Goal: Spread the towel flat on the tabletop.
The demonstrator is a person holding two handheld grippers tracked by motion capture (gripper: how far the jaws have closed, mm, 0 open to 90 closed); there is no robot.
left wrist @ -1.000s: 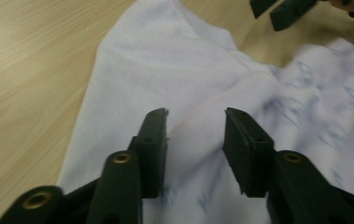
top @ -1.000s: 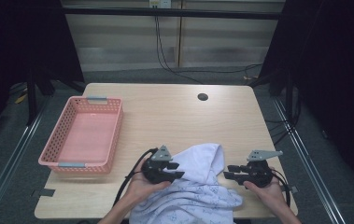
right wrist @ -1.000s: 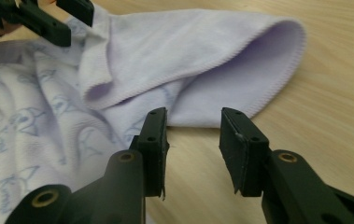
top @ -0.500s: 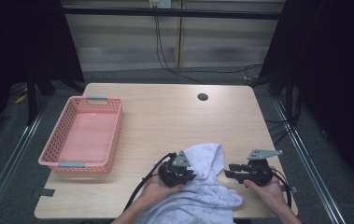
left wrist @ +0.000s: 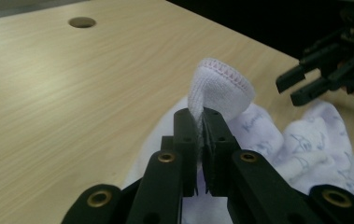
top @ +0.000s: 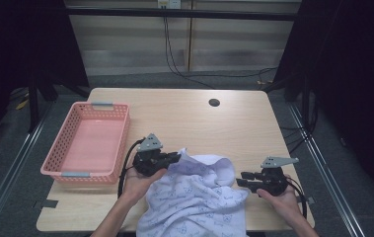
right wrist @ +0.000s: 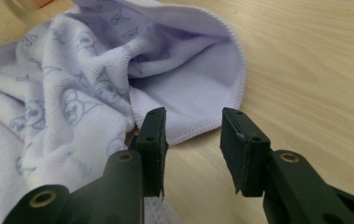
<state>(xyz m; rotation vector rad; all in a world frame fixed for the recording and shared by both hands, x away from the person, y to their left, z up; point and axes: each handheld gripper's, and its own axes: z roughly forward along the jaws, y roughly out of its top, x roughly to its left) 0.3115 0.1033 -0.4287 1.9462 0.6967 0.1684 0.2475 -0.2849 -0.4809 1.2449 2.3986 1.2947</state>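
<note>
High view: nearest me, the white towel (top: 194,197) lies crumpled at the bench's (top: 184,116) near edge, between my two hands. My left gripper (top: 174,159) sits at the towel's far left corner; its fingers have just closed and now pinch a hemmed fold of the cloth, which stands up above their tips in the left gripper view (left wrist: 219,88). My right gripper (top: 243,178) rests just beside the towel's right edge. In the right gripper view its fingers (right wrist: 240,149) stand apart with bare wood between them, the towel's stitched hem (right wrist: 198,130) lying just past the tips and beside the left one, nothing gripped. Farther left on the bench stands the pink basket (top: 56,155), well apart from the towel. Beyond, near the far edge, is a round hole (top: 214,102).
</note>
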